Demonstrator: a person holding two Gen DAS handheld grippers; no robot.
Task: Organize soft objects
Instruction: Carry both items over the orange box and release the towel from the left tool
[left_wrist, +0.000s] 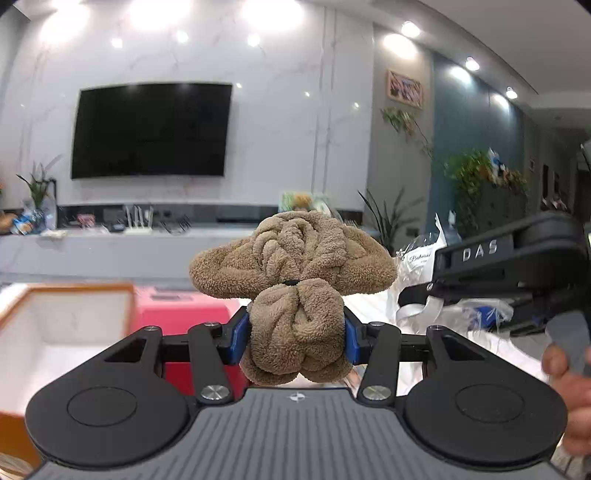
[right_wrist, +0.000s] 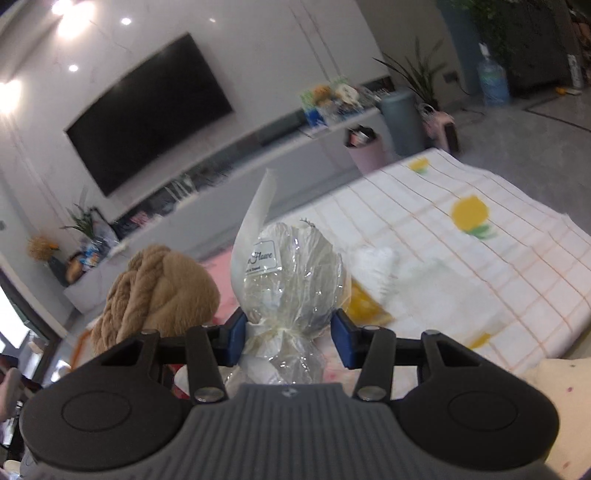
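My left gripper (left_wrist: 297, 332) is shut on a brown plush towel toy (left_wrist: 291, 266) and holds it up in the air; the blue pads squeeze its lower lobe. The same brown toy (right_wrist: 159, 295) shows at the left of the right wrist view. My right gripper (right_wrist: 290, 338) is shut on the tied neck of a clear cellophane bag (right_wrist: 291, 273) with a white soft item inside and a label. The right gripper also shows at the right of the left wrist view (left_wrist: 424, 291), holding the bag (left_wrist: 424, 254).
A white box with an orange rim (left_wrist: 74, 317) and a red box (left_wrist: 181, 314) lie below left. A checked cloth with yellow fruit prints (right_wrist: 461, 236) covers the surface, with a white soft item (right_wrist: 373, 262) and a yellow packet (right_wrist: 365, 310) on it. TV wall behind.
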